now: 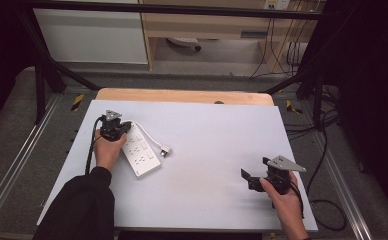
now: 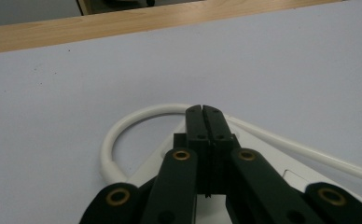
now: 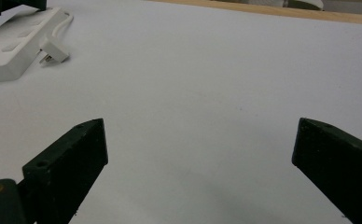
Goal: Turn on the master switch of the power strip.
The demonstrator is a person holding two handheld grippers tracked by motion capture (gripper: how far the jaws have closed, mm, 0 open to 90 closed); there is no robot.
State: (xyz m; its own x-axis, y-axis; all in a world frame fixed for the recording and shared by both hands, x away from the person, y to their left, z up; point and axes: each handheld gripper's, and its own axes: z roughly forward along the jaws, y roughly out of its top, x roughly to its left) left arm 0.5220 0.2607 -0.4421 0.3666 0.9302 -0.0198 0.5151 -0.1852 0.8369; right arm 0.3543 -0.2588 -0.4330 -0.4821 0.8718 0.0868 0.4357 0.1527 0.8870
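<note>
A white power strip [image 1: 142,154] lies on the left part of the white table [image 1: 207,140], its white cable [image 1: 149,137] curling from the far end to a plug [image 1: 165,151] beside it. My left gripper [image 1: 125,128] rests over the strip's far end. In the left gripper view its jaws [image 2: 202,111] are pressed together with nothing between them, just above the strip [image 2: 165,158] and in front of the cable loop [image 2: 123,126]. My right gripper [image 1: 247,179] is held at the near right, open and empty; its view [image 3: 200,140] shows the strip [image 3: 11,46] and plug [image 3: 53,52] far off.
The table's far edge is a wooden strip [image 1: 182,95]. Black frame posts [image 1: 39,85] and floor cables [image 1: 327,200] flank the table. A wide bare stretch of table [image 1: 212,150] separates the two grippers.
</note>
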